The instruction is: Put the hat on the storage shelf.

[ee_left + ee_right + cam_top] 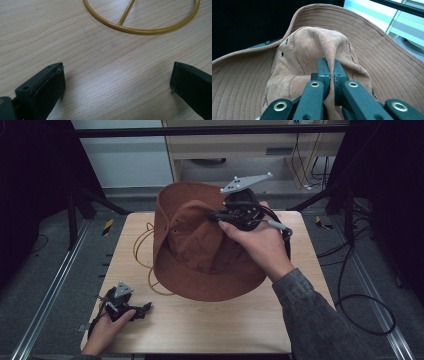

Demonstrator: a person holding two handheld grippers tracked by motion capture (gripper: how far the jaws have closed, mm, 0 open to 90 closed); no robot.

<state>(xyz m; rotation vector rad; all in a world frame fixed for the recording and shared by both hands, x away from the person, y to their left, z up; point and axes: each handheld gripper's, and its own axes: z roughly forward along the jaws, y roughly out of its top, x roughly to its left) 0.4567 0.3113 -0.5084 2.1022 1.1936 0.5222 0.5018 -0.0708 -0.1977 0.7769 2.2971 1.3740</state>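
Brown suede is bunching between the closed jaws of the right gripper (331, 66), which is pinching a fold of the crown of a wide-brimmed hat (200, 250) and holding it over the middle of the wooden table (225, 320). In the high view the hat is tilting, its far brim rising toward the back of the table while the near brim is lying low over the wood. A thin yellow wire stand (145, 255) is sitting on the table at the hat's left, partly hidden beneath it.

The grip is taking only a narrow pleat of soft fabric, so, as a judgement, the hat could be slipping free if it is swung or lifted quickly; its wide brim could also be catching the wire stand and dragging or tipping it. Whether the brim is touching the stand cannot be told from these pictures.

The person's right hand (260, 245) is reaching in from the lower right, forearm angling across the table, wrist bending so the gripper is pointing left and downward into the crown. The left gripper (142, 309) is resting near the table's front left corner, well apart from the hat, its jaws standing wide open over bare wood with nothing between them.
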